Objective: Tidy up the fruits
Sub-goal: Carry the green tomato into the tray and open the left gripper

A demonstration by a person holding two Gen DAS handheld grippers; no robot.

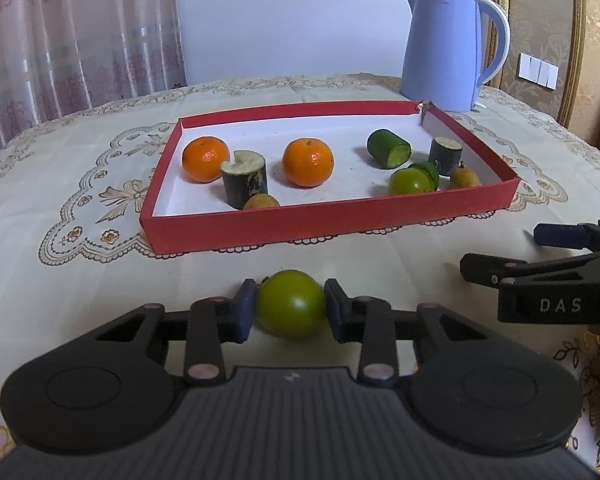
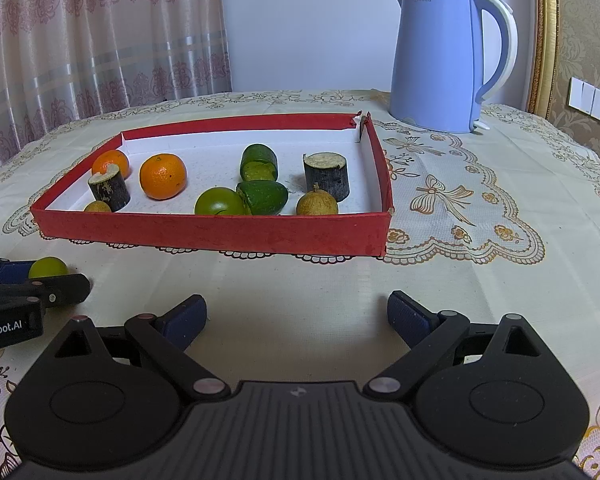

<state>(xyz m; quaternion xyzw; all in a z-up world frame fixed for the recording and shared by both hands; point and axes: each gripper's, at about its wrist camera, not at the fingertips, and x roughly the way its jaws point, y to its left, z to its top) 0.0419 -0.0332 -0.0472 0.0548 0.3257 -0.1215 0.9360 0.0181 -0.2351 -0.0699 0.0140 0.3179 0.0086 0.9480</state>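
Observation:
My left gripper [image 1: 291, 308] is shut on a green round fruit [image 1: 291, 303] just in front of the red box [image 1: 324, 218]; the fruit also shows in the right wrist view [image 2: 48, 267]. The red box [image 2: 204, 232] holds two oranges [image 1: 205, 159] [image 1: 308, 162], two dark sugarcane pieces [image 1: 245, 178] [image 1: 445, 155], green cucumber pieces [image 1: 389, 148], another green fruit [image 1: 410, 181] and two small brown fruits [image 1: 465, 177]. My right gripper [image 2: 296, 316] is open and empty above the tablecloth, right of the left gripper.
A blue electric kettle [image 1: 444, 48] stands behind the box's far right corner; it also shows in the right wrist view [image 2: 440, 60]. A curtain [image 1: 72, 32] hangs at the back left. The embroidered tablecloth [image 2: 480, 208] covers the table.

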